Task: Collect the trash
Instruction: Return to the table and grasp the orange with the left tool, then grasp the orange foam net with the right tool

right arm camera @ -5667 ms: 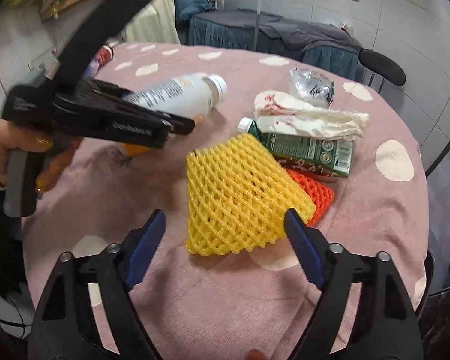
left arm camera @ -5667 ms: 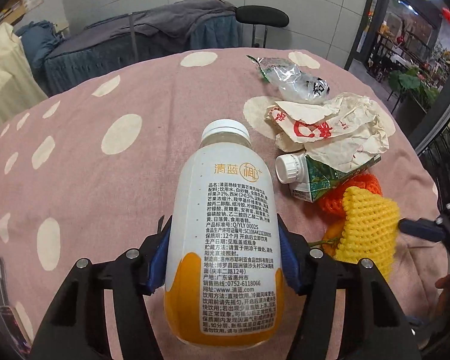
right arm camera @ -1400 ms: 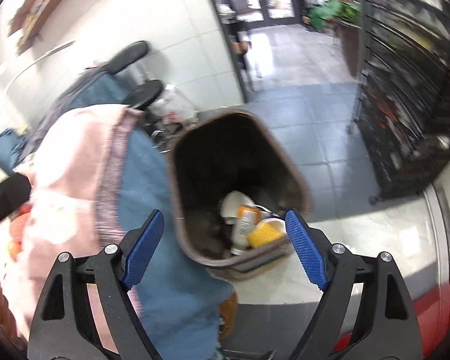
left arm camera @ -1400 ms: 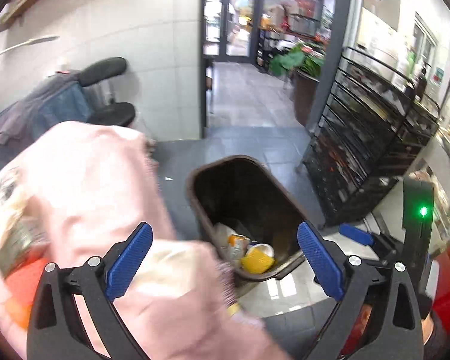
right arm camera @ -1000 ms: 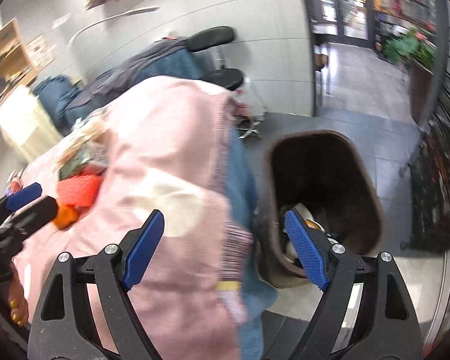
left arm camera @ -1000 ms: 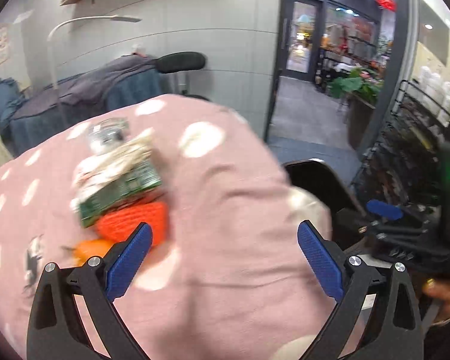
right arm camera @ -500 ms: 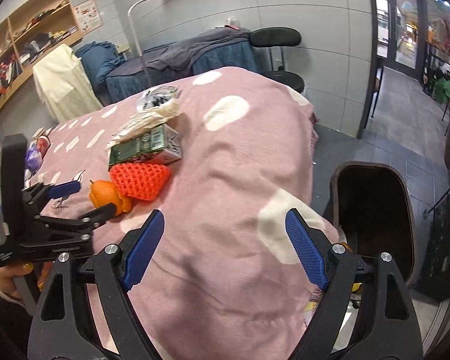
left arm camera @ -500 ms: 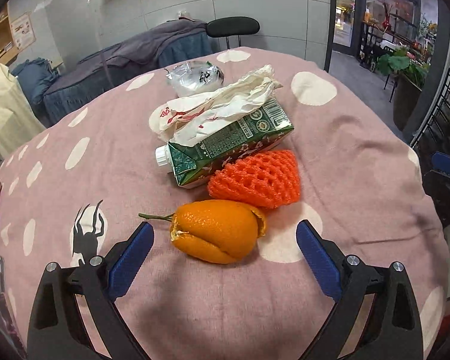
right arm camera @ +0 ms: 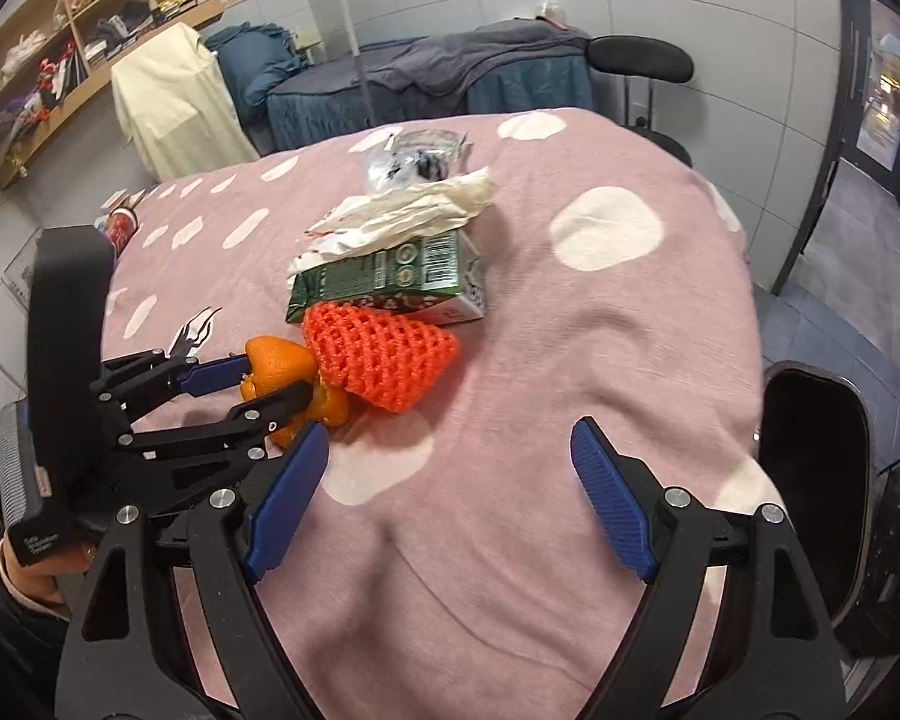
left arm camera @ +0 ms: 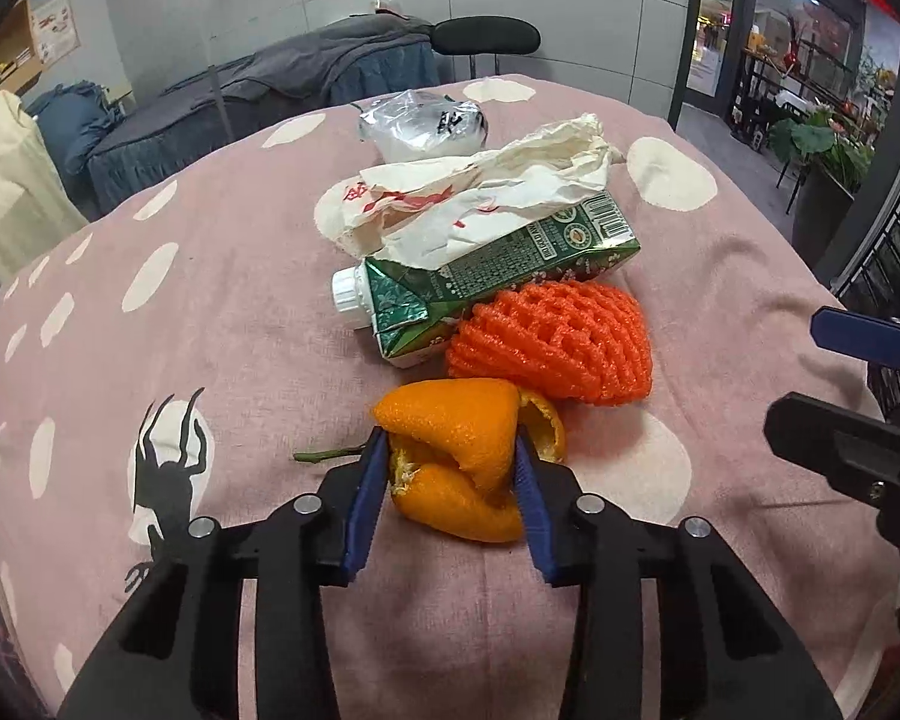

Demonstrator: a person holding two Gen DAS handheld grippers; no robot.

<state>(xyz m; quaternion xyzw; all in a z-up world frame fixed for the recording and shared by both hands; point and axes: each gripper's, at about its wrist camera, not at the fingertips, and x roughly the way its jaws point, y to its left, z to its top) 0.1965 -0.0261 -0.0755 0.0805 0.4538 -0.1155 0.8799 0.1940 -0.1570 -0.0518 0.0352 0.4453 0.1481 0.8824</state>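
My left gripper (left arm camera: 450, 480) is shut on the orange peel (left arm camera: 456, 462), which rests on the pink dotted tablecloth (left arm camera: 210, 312); the grip also shows in the right wrist view (right arm camera: 270, 387). Behind the peel lie an orange-red foam net (left arm camera: 552, 348), a green drink carton (left arm camera: 492, 282), a crumpled paper wrapper (left arm camera: 480, 198) and a clear plastic bag (left arm camera: 420, 126). My right gripper (right arm camera: 450, 492) is open and empty over the table's near right part, to the right of the foam net (right arm camera: 384, 360).
A dark bin (right arm camera: 816, 480) stands on the floor past the table's right edge. A black stool (left arm camera: 486, 39) and a blue-covered bed (left arm camera: 270, 90) lie behind the table. A can (right arm camera: 120, 222) sits at the table's far left. Shelves (right arm camera: 60, 30) line the left wall.
Both grippers swung back from the bin to the table. My left gripper moved forward and closed on the orange peel. The right gripper came nearer the trash pile, still open.
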